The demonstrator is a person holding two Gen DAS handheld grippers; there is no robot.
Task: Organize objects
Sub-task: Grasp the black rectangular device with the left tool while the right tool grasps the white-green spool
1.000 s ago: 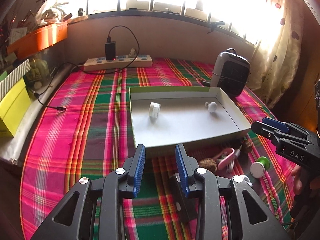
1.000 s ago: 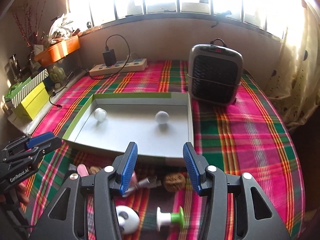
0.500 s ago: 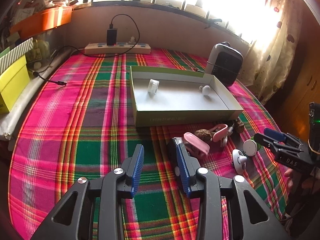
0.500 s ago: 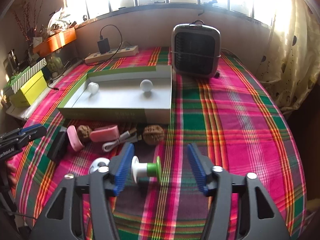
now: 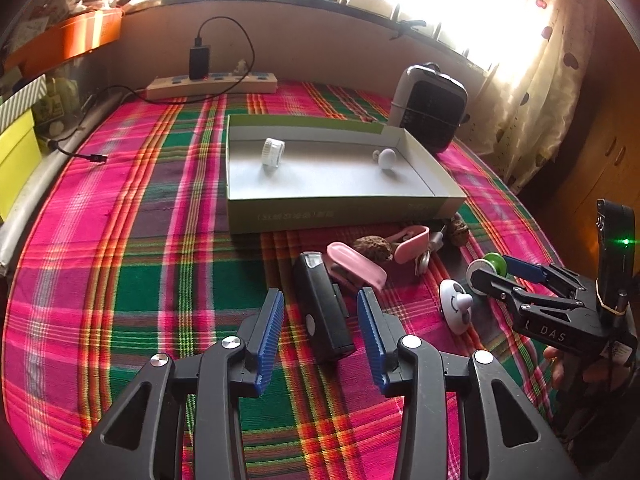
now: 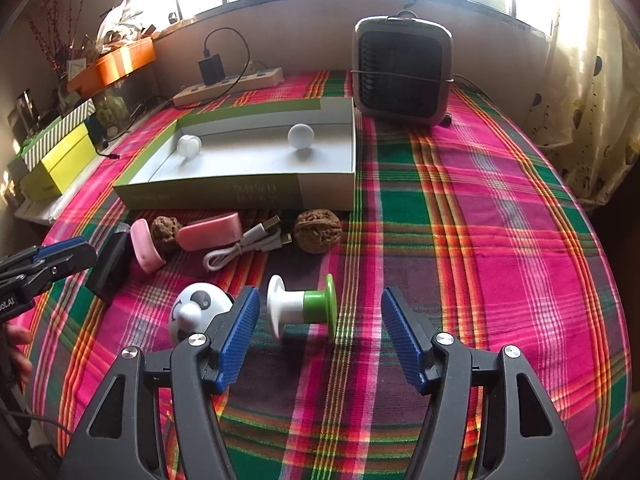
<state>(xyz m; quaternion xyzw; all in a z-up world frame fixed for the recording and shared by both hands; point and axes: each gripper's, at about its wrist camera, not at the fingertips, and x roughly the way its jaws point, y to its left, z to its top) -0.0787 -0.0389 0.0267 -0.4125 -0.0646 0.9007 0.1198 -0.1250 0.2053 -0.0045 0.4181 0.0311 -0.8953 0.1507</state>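
A shallow green-sided box (image 5: 344,204) (image 6: 224,194) holds a white tape roll (image 5: 273,152) and a white ball (image 6: 301,136). In front of it on the plaid cloth lie a black block (image 5: 322,308) (image 6: 110,264), two pink cases (image 5: 356,268) (image 6: 210,231), two walnuts (image 6: 318,231) (image 5: 372,248), a white cable (image 6: 244,247), a panda-faced knob (image 6: 200,314) and a white-and-green spool (image 6: 302,310). My left gripper (image 5: 320,330) is open, its jaws either side of the black block. My right gripper (image 6: 318,334) is open around the spool.
A small heater (image 6: 402,70) stands behind the box on the right. A power strip (image 5: 212,85) with a charger lies at the back. Yellow and striped boxes (image 6: 56,156) sit at the left edge. A curtain (image 6: 592,92) hangs at the right.
Both grippers have drawn back from the box and come down toward the loose objects. The left now brackets the black block, the right brackets the spool. Both stayed open.
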